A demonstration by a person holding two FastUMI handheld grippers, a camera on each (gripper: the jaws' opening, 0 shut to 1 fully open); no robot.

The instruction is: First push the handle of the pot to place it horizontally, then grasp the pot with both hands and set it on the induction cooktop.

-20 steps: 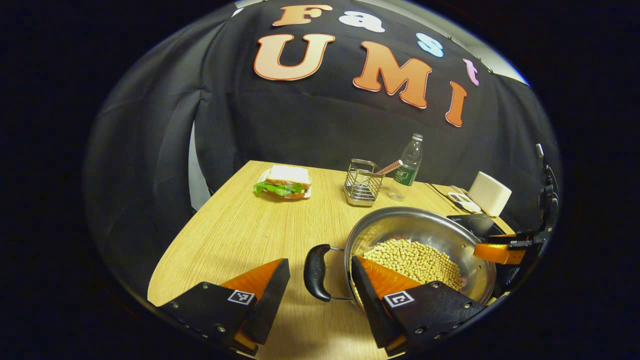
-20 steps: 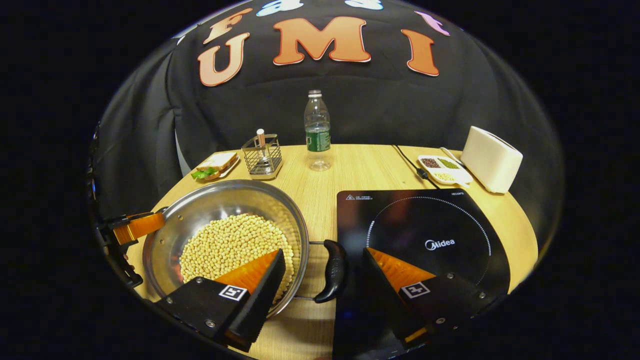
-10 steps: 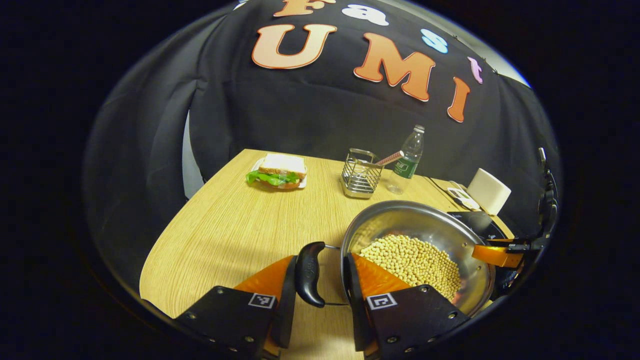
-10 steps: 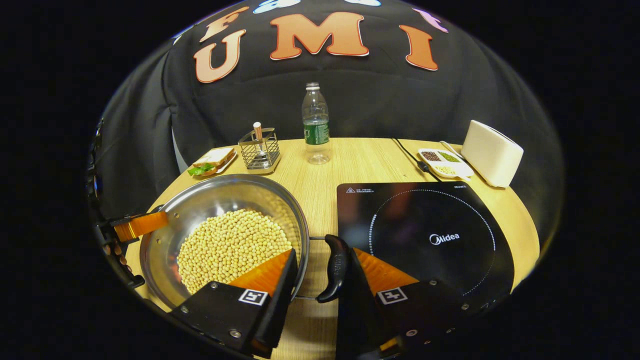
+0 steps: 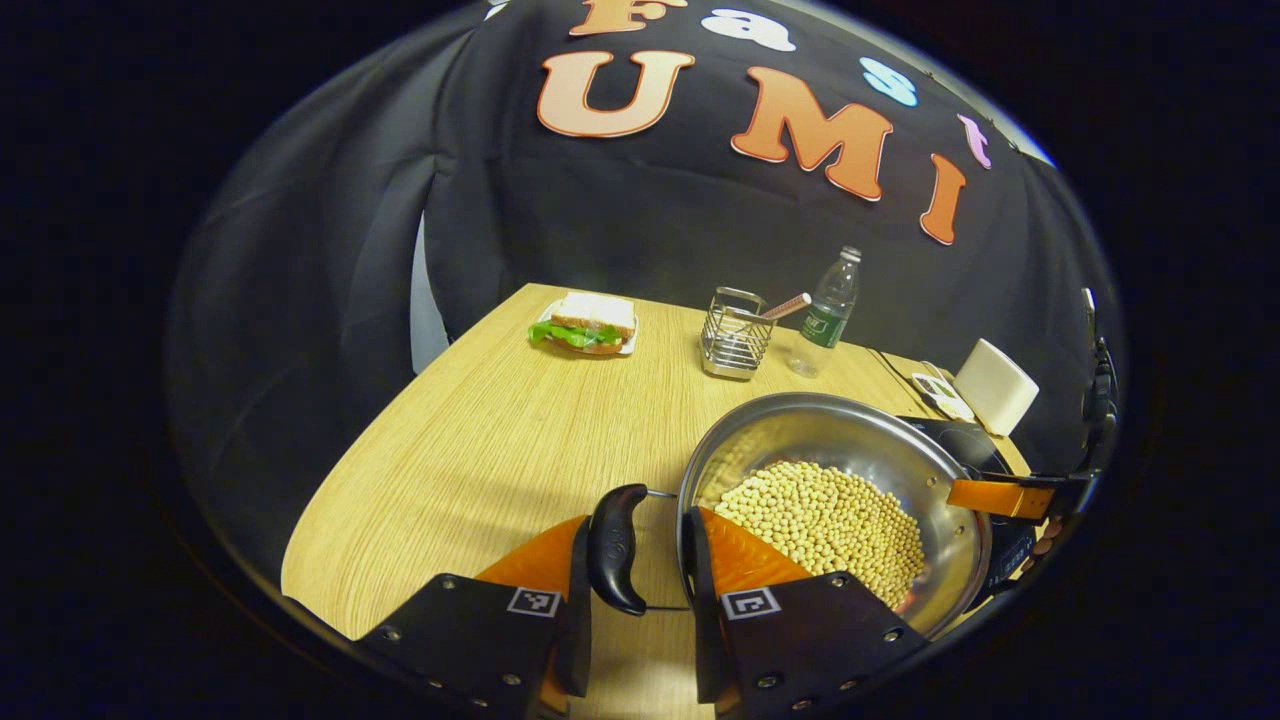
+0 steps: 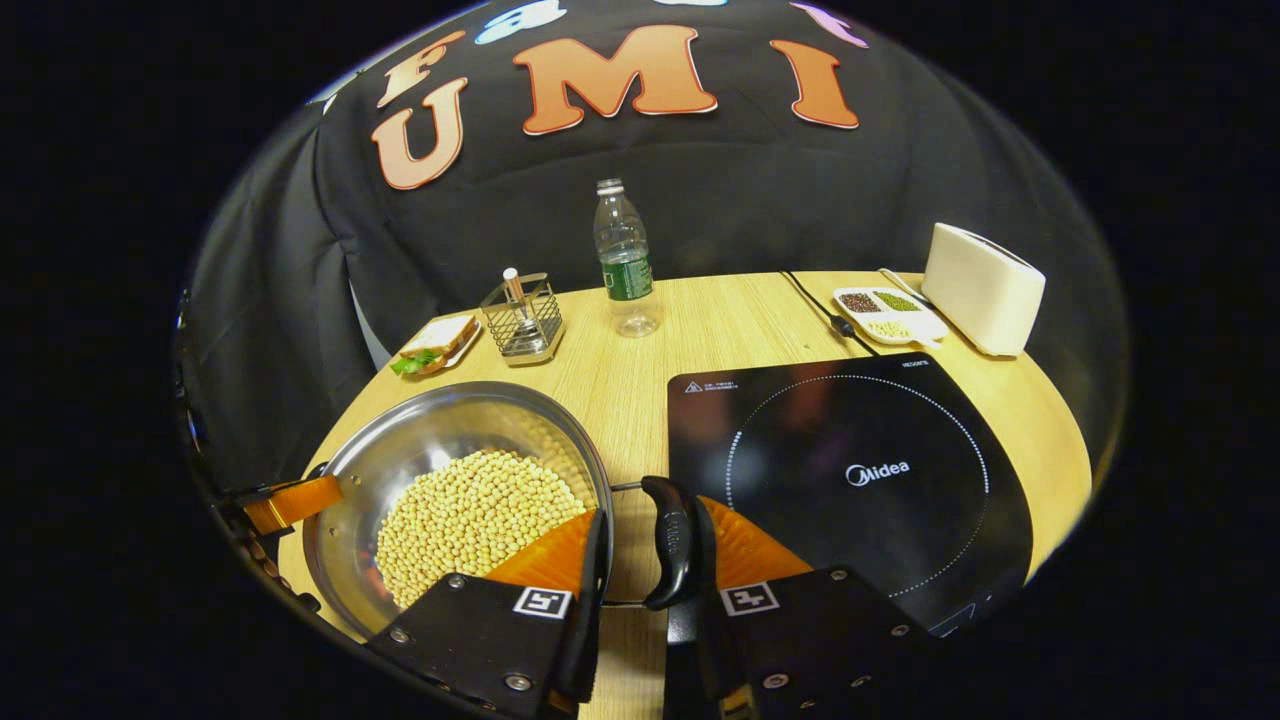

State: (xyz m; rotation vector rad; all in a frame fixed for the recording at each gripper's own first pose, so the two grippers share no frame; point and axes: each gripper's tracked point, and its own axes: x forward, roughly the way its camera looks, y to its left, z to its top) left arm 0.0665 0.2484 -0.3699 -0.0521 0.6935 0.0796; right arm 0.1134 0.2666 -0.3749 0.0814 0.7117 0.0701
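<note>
Right hand-held gripper [image 6: 645, 560] clamped across pot's black side handle [image 6: 672, 541], one finger inside rim. Pot [image 6: 440, 440] full of soybeans [image 6: 470, 520], just left of induction cooktop [image 6: 850, 470]. Left hand-held gripper [image 6: 290, 500] at pot's far rim.

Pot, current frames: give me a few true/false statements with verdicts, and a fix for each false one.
1. The pot holds a heap of pale beans. True.
2. The pot sits on the induction cooktop. False: it rests on the table beside the cooktop, whose glass carries nothing.
3. The left tool has one finger on each side of the pot's black handle. True.
4. The water bottle lies on its side. False: it stands upright at the far edge of the table.
</note>
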